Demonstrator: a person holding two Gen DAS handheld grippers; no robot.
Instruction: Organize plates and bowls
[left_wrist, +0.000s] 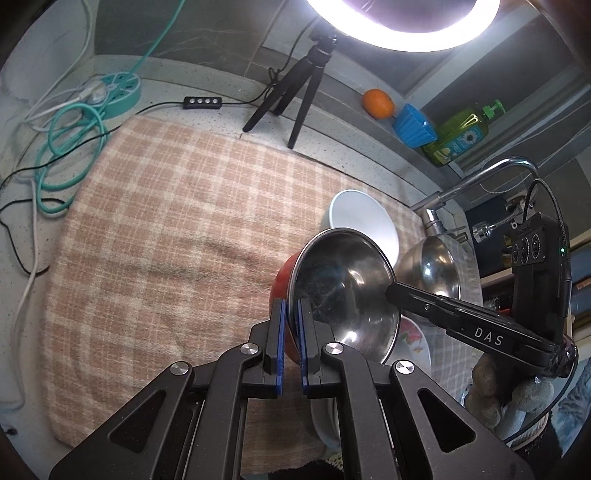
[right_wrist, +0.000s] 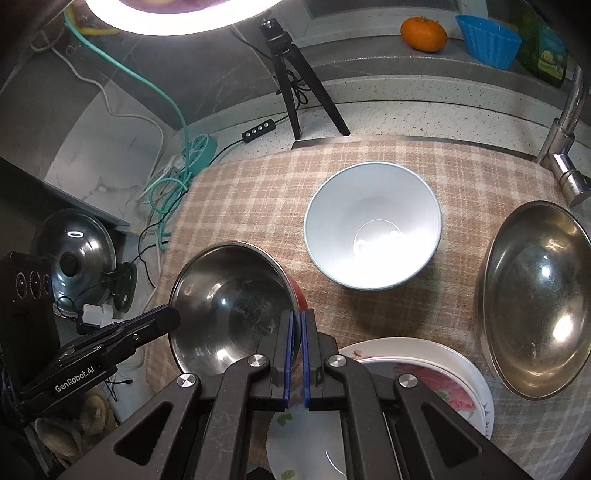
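Pinching the near rim of the red-sided steel bowl (left_wrist: 343, 291) between narrow jaws, my left gripper (left_wrist: 291, 347) holds it tilted above the checked cloth (left_wrist: 166, 229). My right gripper (right_wrist: 295, 354) clamps the same bowl's opposite rim, jaws nearly closed. Toward the cloth's far right edge sits the white bowl (right_wrist: 373, 229); the plain steel bowl (right_wrist: 535, 299) and flowered plates (right_wrist: 443, 384) lie along its right side.

Left claw (left_wrist: 290, 332) clamping red-sided steel bowl (left_wrist: 343, 288) rim, white bowl (left_wrist: 360, 218) behind
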